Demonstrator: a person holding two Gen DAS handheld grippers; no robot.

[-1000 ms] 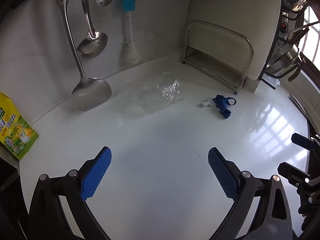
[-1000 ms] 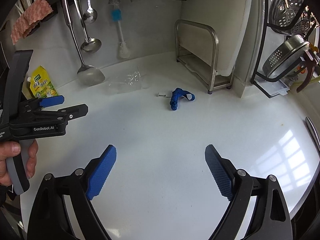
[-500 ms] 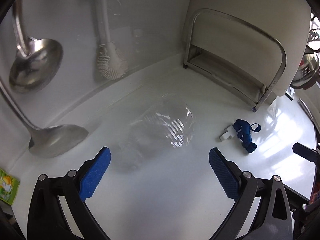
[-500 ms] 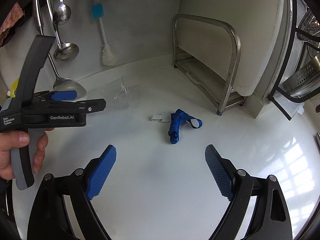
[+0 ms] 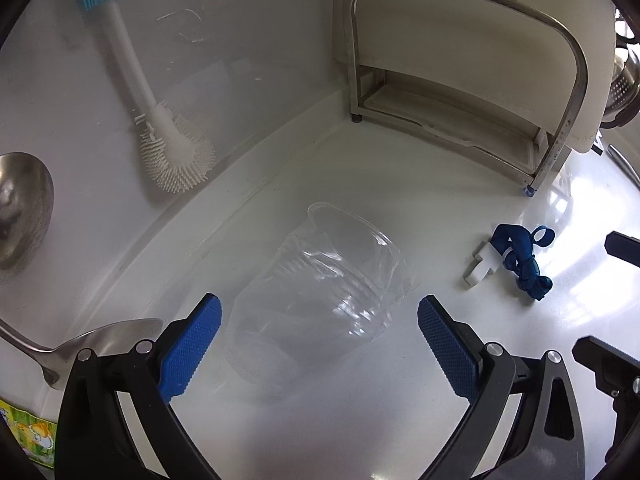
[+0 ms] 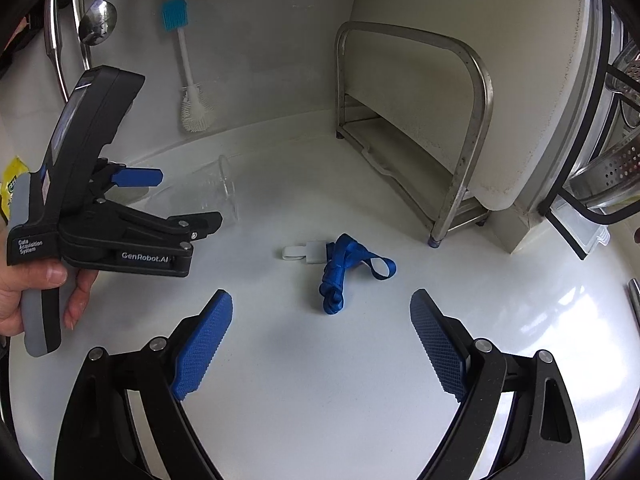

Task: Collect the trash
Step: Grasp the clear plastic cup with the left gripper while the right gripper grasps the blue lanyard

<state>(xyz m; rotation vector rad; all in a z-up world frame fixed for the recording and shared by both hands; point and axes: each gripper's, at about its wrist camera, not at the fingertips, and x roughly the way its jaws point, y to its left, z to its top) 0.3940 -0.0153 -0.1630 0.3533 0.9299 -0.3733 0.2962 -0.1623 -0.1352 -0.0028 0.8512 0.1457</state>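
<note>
A clear crushed plastic cup (image 5: pixel 320 296) lies on its side on the white counter. My left gripper (image 5: pixel 320 344) is open, its blue pads on either side of the cup's near end, apart from it. The cup also shows in the right wrist view (image 6: pixel 216 196), partly behind the left gripper (image 6: pixel 180 200). A blue lanyard with a white clip (image 6: pixel 340 268) lies on the counter ahead of my right gripper (image 6: pixel 320 344), which is open and empty. The lanyard also shows in the left wrist view (image 5: pixel 520 264), right of the cup.
A steel rack with a white board (image 6: pixel 420 128) stands at the back right. A bottle brush (image 5: pixel 168 148), ladles (image 5: pixel 20 208) and a spoon (image 6: pixel 96 20) hang on the back wall. A yellow pouch (image 5: pixel 28 436) sits far left. Colanders (image 6: pixel 616 168) hang at right.
Both grippers have moved forward. The left one has closed in on the cup, now between its open pads. The right one has come nearer the lanyard.
</note>
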